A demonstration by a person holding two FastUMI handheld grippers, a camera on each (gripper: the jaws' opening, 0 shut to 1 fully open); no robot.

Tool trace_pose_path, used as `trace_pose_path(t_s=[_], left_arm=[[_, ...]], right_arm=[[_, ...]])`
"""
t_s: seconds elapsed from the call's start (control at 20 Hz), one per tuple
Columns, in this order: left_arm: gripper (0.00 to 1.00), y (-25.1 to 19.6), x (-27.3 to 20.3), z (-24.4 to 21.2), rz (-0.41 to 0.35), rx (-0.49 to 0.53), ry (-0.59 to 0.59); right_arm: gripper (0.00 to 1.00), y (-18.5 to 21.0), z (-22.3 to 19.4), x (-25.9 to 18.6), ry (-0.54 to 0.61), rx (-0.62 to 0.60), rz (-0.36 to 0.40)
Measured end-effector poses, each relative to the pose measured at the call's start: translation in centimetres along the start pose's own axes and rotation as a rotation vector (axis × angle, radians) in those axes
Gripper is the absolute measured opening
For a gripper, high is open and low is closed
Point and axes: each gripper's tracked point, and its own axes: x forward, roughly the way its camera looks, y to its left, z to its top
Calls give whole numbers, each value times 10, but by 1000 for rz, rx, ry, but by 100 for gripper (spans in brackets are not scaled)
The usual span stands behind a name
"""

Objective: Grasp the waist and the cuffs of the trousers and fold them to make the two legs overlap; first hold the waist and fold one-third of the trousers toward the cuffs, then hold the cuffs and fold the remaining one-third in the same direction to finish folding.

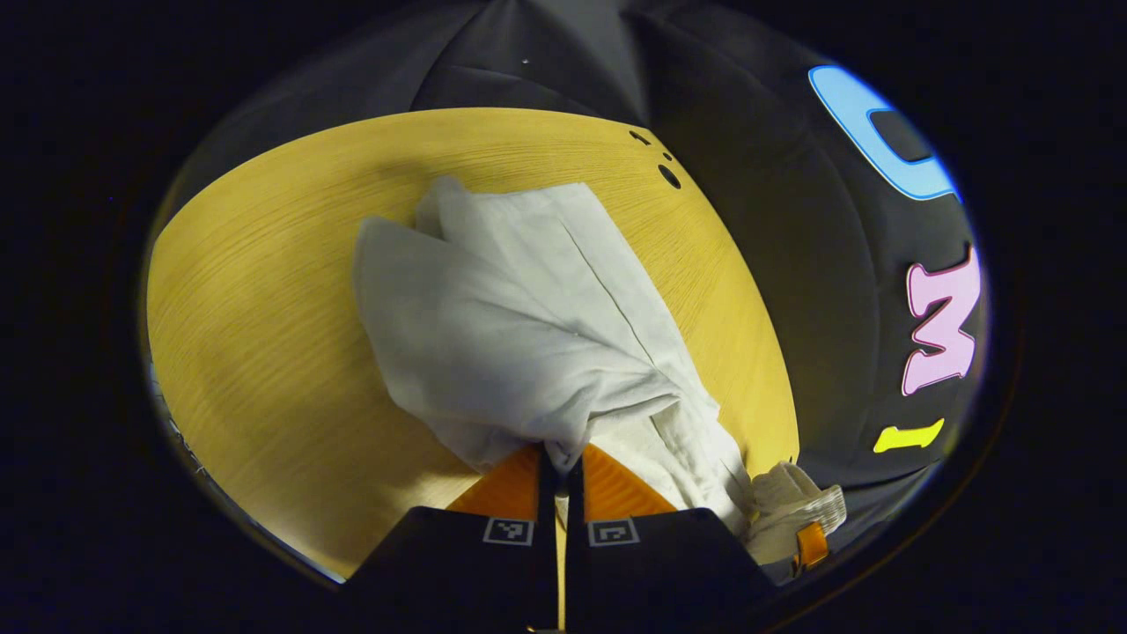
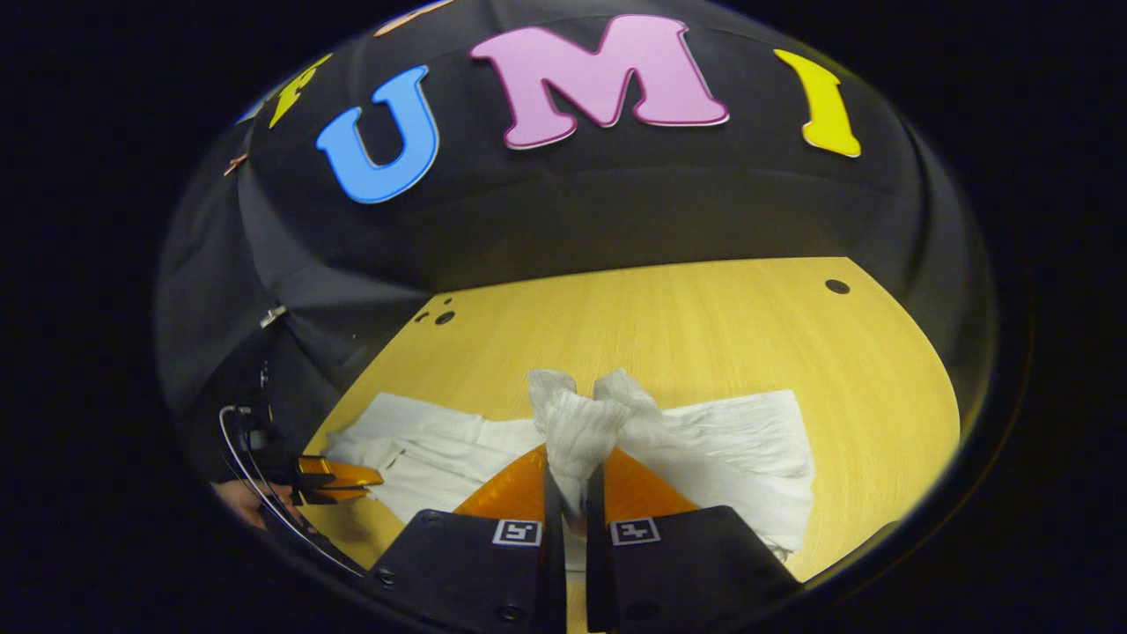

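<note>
White trousers lie crumpled on the yellow wooden table, stretching away from my left gripper. That gripper is shut on a pinch of the cloth's near edge, and the fabric drapes up from its fingers. In the right gripper view, my right gripper is shut on a gathered bunch of the trousers, which puffs up above the fingertips. The left gripper shows at the far left end of the cloth. The right gripper appears low right in the left gripper view, with ribbed, bunched fabric in it.
Small dark holes mark the table's far corner, with more holes near its back edge. The black booth wall rises right behind the table. Bare wood lies left of the trousers and beyond them.
</note>
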Motion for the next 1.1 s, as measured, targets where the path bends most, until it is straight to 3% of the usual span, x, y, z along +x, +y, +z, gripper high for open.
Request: trace_pose_path(t_s=[0.4,0.6,0.65,0.7,0.75,0.8,0.85,0.95,1.1], left_arm=[[8,-1,1,-1,12,23,-14],[9,-1,1,-1,20,24,-19],[8,-1,1,-1,23,24,-22],[9,-1,2,-1,27,25,-24],[8,-1,2,0,32,27,-25],[8,-1,2,-1,35,30,-27],[8,-1,1,0,38,32,-27],[8,-1,1,0,40,33,-29],[8,-2,1,0,39,31,-29]], right_arm=[[13,20,-63,23,161,-45,12],[28,34,-84,25,231,35,76],[22,41,-83,26,237,69,103],[43,44,-84,26,242,103,123],[41,48,-82,26,246,142,145],[61,51,-80,23,249,178,165],[71,52,-77,20,247,209,183],[78,50,-65,8,241,259,212],[80,38,-43,-12,193,315,231]])
